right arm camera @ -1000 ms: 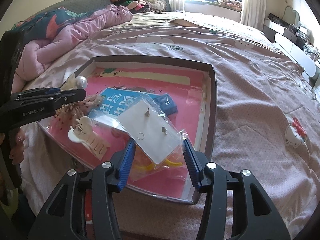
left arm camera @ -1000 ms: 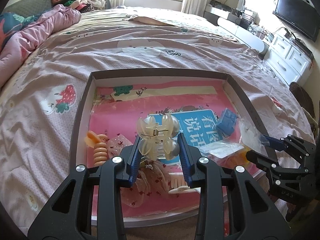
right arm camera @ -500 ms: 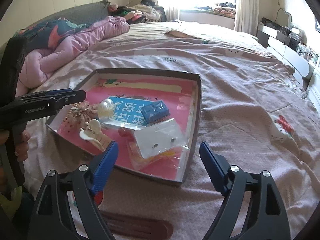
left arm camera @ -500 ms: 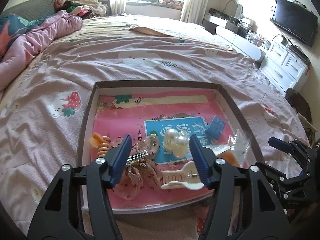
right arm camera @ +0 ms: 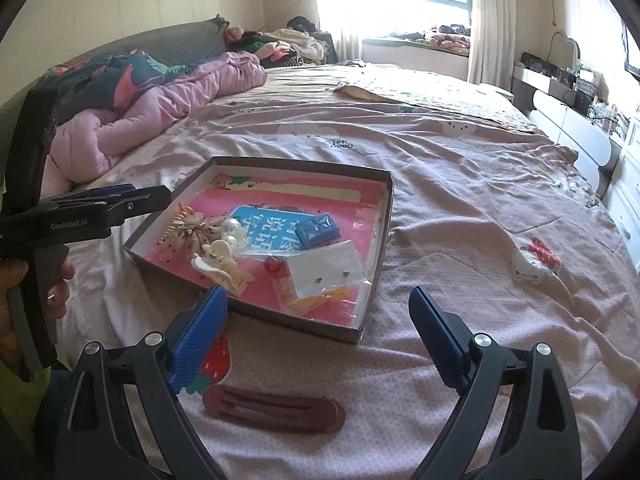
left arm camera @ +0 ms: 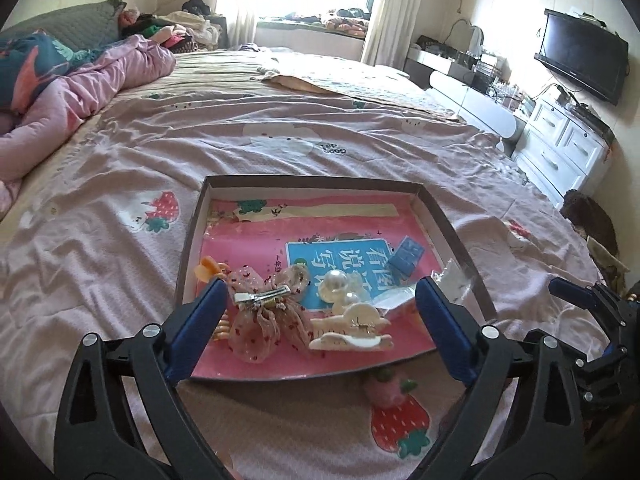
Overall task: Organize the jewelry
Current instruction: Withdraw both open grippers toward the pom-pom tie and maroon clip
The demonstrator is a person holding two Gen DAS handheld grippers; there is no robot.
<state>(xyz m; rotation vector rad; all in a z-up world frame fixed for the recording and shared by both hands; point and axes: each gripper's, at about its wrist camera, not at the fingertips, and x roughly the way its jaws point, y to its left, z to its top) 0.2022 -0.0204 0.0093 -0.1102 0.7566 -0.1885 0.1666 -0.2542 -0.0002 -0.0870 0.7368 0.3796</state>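
Note:
A shallow tray (left arm camera: 312,179) with a pink lining lies on the bed. In it are a pink dotted bow clip (left arm camera: 268,312), a pearl claw clip (left arm camera: 336,280), a cream claw clip (left arm camera: 352,328), a blue box (left arm camera: 406,258) and a bagged earring card (right arm camera: 328,272). My left gripper (left arm camera: 320,286) hovers over the tray's near edge, jaws opening, nothing between them. My right gripper (right arm camera: 318,292) hangs just short of the tray's near right corner (right arm camera: 356,336), jaws also opening and empty. A dark red hair clip (right arm camera: 276,408) lies on the sheet below it.
An orange coil hair tie (left arm camera: 208,270) sits at the tray's left wall. A rumpled pink quilt (right arm camera: 160,112) is heaped far left. A white dresser (left arm camera: 560,148) and a wall TV (left arm camera: 580,60) stand right of the bed. A hand (right arm camera: 56,292) holds the left gripper's handle.
The left gripper let go of the pearl claw clip, now lying in the tray. The right gripper released the bagged earring card into the tray. Both jaws widened and pulled back and up.

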